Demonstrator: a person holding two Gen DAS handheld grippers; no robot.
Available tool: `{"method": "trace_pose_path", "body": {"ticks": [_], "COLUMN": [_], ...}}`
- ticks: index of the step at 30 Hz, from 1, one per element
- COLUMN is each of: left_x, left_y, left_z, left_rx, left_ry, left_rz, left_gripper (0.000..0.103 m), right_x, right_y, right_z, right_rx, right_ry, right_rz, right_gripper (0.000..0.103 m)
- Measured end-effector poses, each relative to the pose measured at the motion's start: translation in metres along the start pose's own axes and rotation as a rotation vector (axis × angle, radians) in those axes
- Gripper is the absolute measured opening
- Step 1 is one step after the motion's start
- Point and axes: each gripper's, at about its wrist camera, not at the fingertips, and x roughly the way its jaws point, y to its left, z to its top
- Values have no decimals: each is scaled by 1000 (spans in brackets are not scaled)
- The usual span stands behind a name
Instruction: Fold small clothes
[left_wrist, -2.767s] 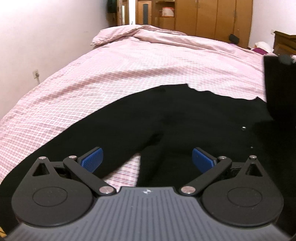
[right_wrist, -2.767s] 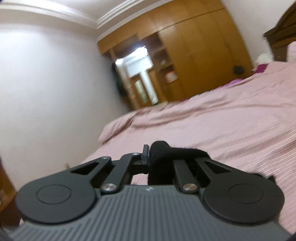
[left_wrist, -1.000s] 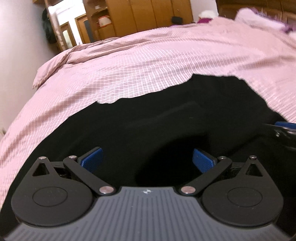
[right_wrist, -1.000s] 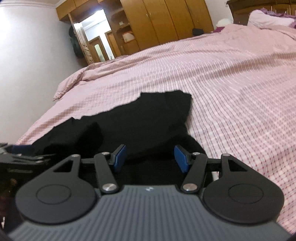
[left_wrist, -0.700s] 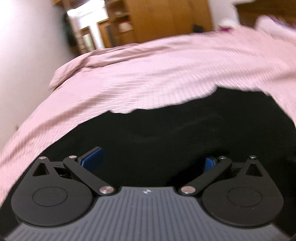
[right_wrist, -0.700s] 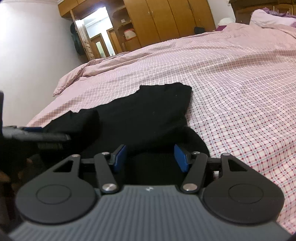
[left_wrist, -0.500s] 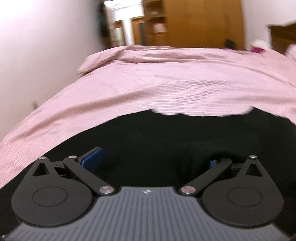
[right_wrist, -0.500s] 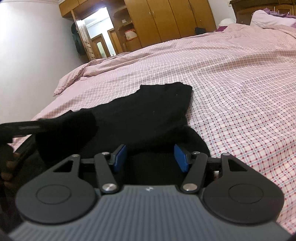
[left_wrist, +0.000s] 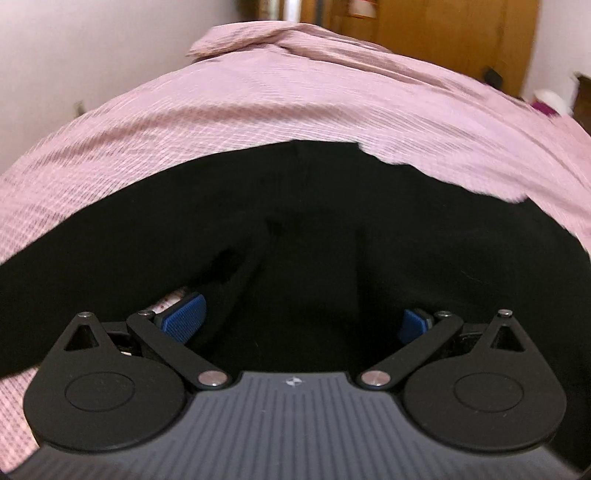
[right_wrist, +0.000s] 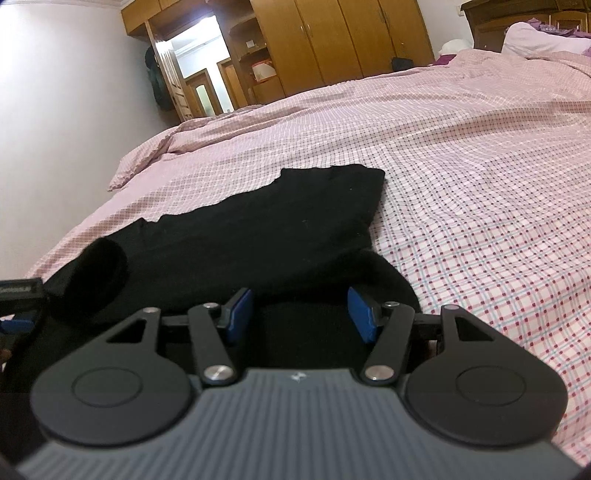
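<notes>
A black garment (left_wrist: 295, 229) lies spread on the pink checked bed cover (left_wrist: 295, 103). My left gripper (left_wrist: 301, 321) is open, its blue pads wide apart, low over the garment's near edge with cloth between the fingers. In the right wrist view the garment (right_wrist: 266, 236) lies flat with a raised fold (right_wrist: 96, 273) at the left. My right gripper (right_wrist: 301, 314) is open over the garment's near right edge. Part of the left gripper (right_wrist: 18, 295) shows at that view's left edge.
The bed cover (right_wrist: 461, 184) stretches far to the right and back. Wooden wardrobes (right_wrist: 351, 40) and a doorway (right_wrist: 199, 81) stand beyond the bed. A white wall (right_wrist: 66, 110) runs along the left. A pillow (right_wrist: 543, 37) lies at the far right.
My right gripper, shut on black cloth 2.8 s ago, is now open above the laid-down garment. My left gripper has swung left over the garment and stayed open.
</notes>
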Motion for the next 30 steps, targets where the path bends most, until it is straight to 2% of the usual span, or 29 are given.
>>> {"method": "trace_pose_path", "body": {"ticks": [6, 11, 15, 16, 18, 20, 22, 25, 30], "left_x": [-33, -53, -40, -33, -18, -6, -4, -11, -16], "left_y": [-18, -52, -85, -92, -102, -102, -96, -79, -41], "left_z": [-15, -18, -22, -23, -25, -25, -23, -15, 3], "left_rx": [140, 276, 416, 453, 495, 499, 466, 410, 318], "left_ry": [-19, -100, -179, -189, -185, -157, -143, -176, -223], "left_rz": [-34, -104, -97, -80, -53, -40, -57, -40, 67], "left_gripper": [103, 103, 103, 98, 79, 52, 45, 44, 45], "right_x": [0, -1, -2, -3, -3, -4, -3, -2, -1], "right_y": [-1, -1, -2, -3, -5, -6, -7, -7, -5], "right_z": [-1, -2, -2, -2, -2, -2, -3, -3, -4], "right_rx": [7, 13, 21, 24, 33, 39, 45, 43, 30], "right_ry": [-6, -12, -17, -18, -20, -21, -23, -24, -25], "right_rz": [7, 12, 19, 22, 28, 33, 38, 39, 33], "right_gripper": [59, 59, 59, 59, 58, 58, 58, 58, 58]}}
